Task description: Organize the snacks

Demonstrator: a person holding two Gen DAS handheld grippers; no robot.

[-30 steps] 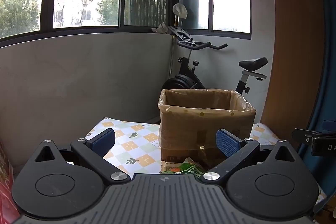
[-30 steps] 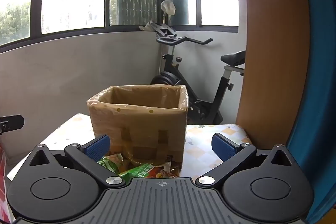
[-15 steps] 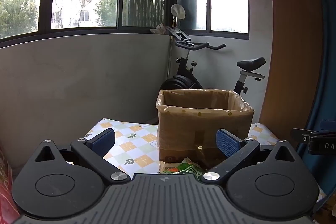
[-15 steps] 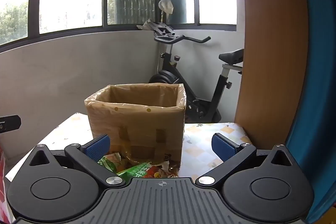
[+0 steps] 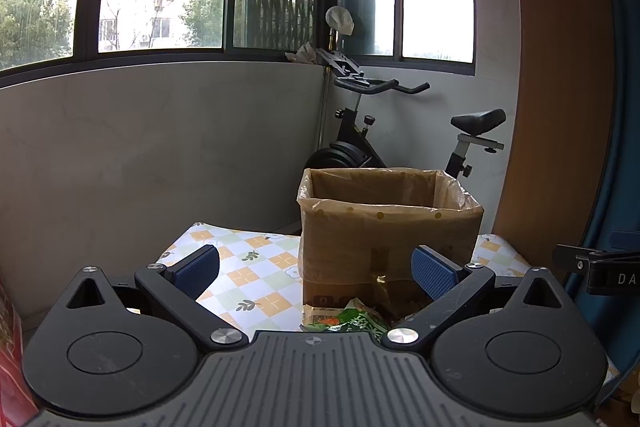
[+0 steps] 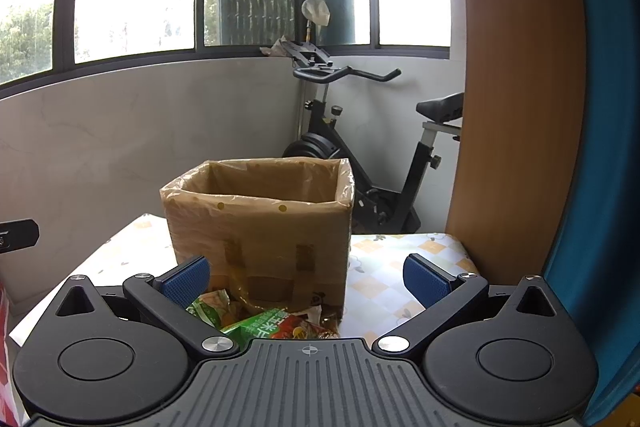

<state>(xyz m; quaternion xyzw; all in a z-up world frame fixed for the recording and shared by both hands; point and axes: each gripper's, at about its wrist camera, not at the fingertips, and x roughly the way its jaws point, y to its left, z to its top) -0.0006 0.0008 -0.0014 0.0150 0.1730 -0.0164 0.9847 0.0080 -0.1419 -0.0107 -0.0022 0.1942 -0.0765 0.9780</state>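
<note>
On the checkered-cloth table (image 6: 400, 291), crinkly green foil snack packets (image 6: 260, 325) lie against the front of the bag-lined brown cardboard box (image 6: 260, 227). They look light, soft and slippery (pinch a sealed edge, probably). Left tool (image 5: 316, 269) and right tool (image 6: 306, 277) both gape wide, holding nothing. Versus a second ago, both views have barely drifted.

Brown cardboard box (image 6: 260, 227); green-and-red snack packets (image 6: 276, 325); tablecloth (image 5: 248, 267) checkered orange, green, white; blue curtain (image 6: 600, 147).
</note>
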